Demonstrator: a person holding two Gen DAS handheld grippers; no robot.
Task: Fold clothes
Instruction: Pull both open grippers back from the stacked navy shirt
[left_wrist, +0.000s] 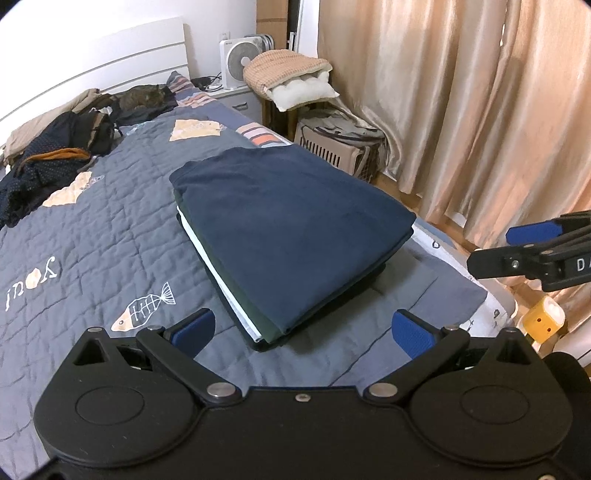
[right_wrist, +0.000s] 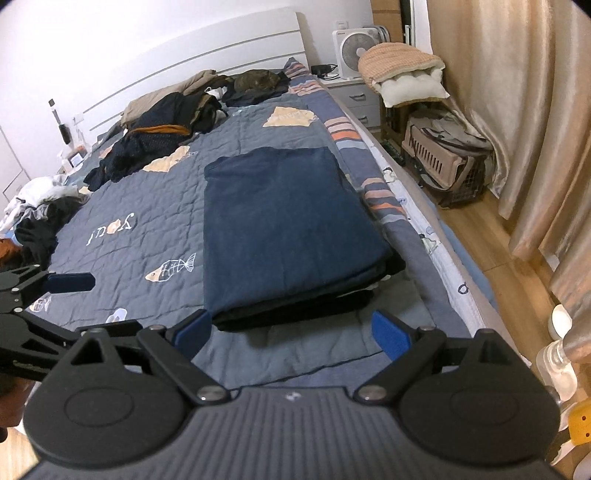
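A stack of folded clothes (left_wrist: 291, 229) with a navy garment on top lies on the blue quilted bed (left_wrist: 92, 240); it also shows in the right wrist view (right_wrist: 288, 229). White and dark green layers show at the stack's left edge. My left gripper (left_wrist: 303, 332) is open and empty, just short of the stack's near corner. My right gripper (right_wrist: 291, 332) is open and empty, at the stack's near edge. The right gripper appears at the right of the left wrist view (left_wrist: 532, 251). The left gripper appears at the left of the right wrist view (right_wrist: 44, 291).
A heap of unfolded dark clothes (right_wrist: 159, 136) lies near the white headboard (right_wrist: 221, 48). More clothes (right_wrist: 33, 210) lie at the bed's left side. A pet carrier (right_wrist: 443, 155), a cushion (right_wrist: 402, 70), a fan (right_wrist: 351, 48) and curtains (right_wrist: 517, 110) stand right of the bed.
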